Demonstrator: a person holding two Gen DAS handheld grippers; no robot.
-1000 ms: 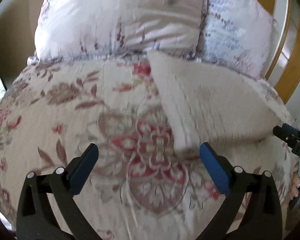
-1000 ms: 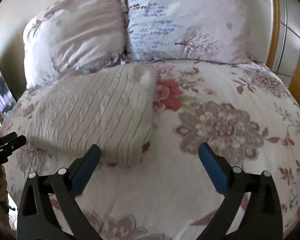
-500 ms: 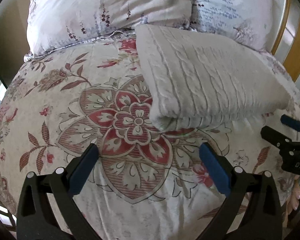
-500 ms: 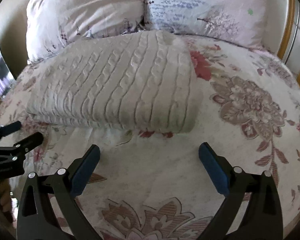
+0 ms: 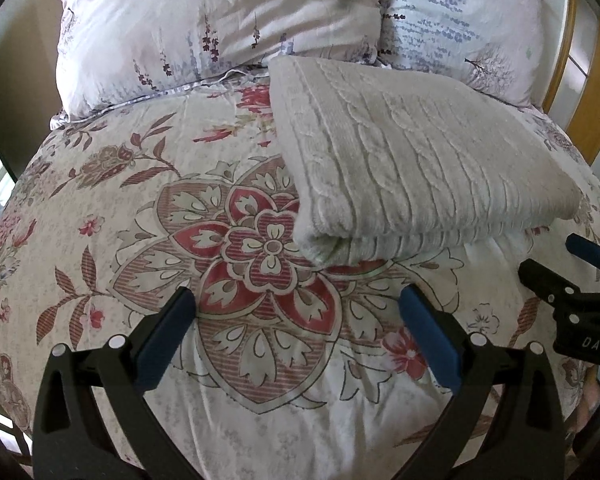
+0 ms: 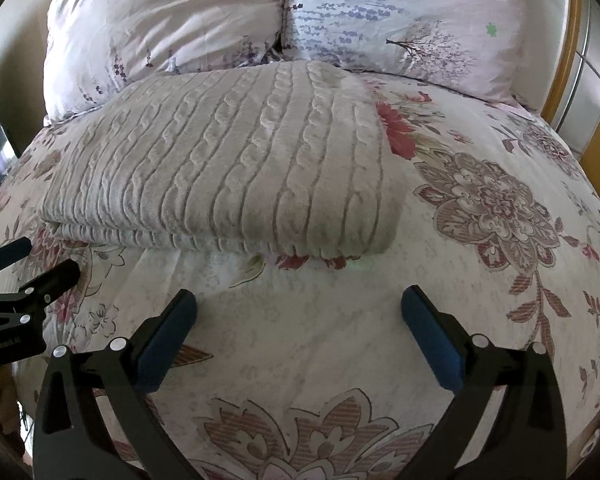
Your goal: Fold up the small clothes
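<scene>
Since half a second ago you have drawn both grippers back only slightly, and the folded sweater sits a little further from the cameras, its shape unchanged. Your bed's floral quilt [image 5: 100,208] fills both views, with two pillows [image 6: 164,20] propped side by side at the head and a wooden headboard [image 5: 560,60] along the right edge. On the quilt, just in front of the pillows, the cream cable-knit sweater [image 6: 228,168] lies folded into a thick rectangle, its layered edge facing you. Your left gripper [image 5: 296,328] hovers above the quilt short of the sweater's near left corner, its jaws spread wide and holding nothing. Your right gripper [image 6: 298,326] hangs in front of the sweater's near edge, jaws likewise spread and empty, touching no cloth
</scene>
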